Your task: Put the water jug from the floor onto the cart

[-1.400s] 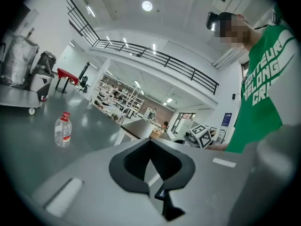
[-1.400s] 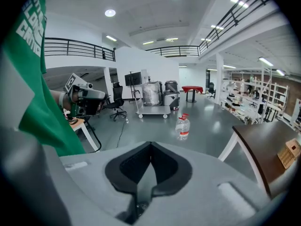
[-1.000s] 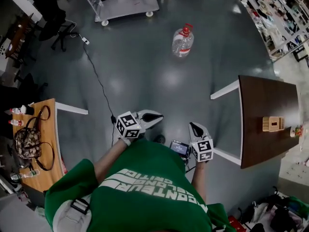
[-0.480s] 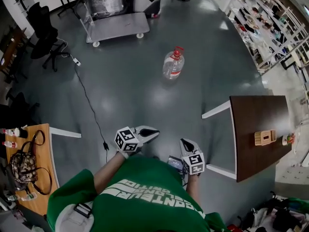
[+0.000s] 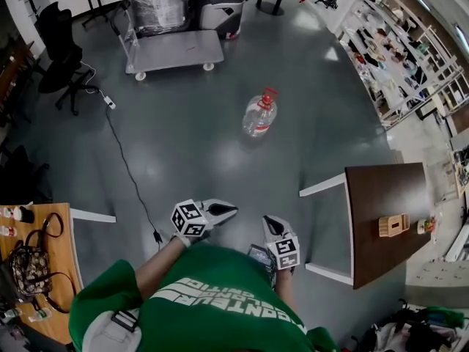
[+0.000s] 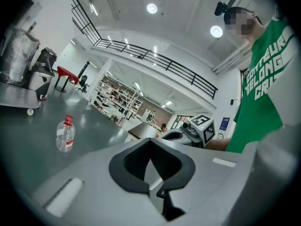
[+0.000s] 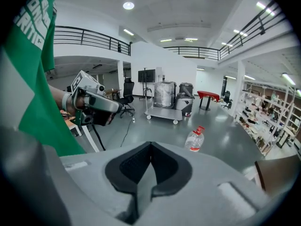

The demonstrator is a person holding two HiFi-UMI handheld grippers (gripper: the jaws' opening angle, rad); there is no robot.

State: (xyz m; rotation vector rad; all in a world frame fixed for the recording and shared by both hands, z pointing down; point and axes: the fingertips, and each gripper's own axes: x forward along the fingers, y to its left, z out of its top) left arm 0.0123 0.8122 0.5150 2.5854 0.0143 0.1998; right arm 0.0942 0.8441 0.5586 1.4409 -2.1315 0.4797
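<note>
While the left gripper point(image 5: 233, 209) and right gripper point(image 5: 269, 220) are pressed together, empty, the water jug point(image 5: 259, 114) stands upright well ahead, roughly between them.

One water jug point(image 5: 259, 114) stands on the floor point(image 5: 315, 86). There is one cart point(image 5: 176, 50), and it carries one wrapped load point(image 5: 155, 2). Two desks show: one dark desk point(image 5: 374, 196) and one light wooden desk point(image 5: 62, 284). The dark desk bears one small wooden holder point(image 5: 393, 225), and the light one bears one handbag point(image 5: 28, 261). One black office chair point(image 5: 57, 31) is plain at the left. One black cable point(image 5: 126, 163) crosses the floor. One person point(image 5: 220, 306) holds two grippers, the left gripper point(image 5: 231, 210) and the right gripper point(image 5: 270, 222).
</note>
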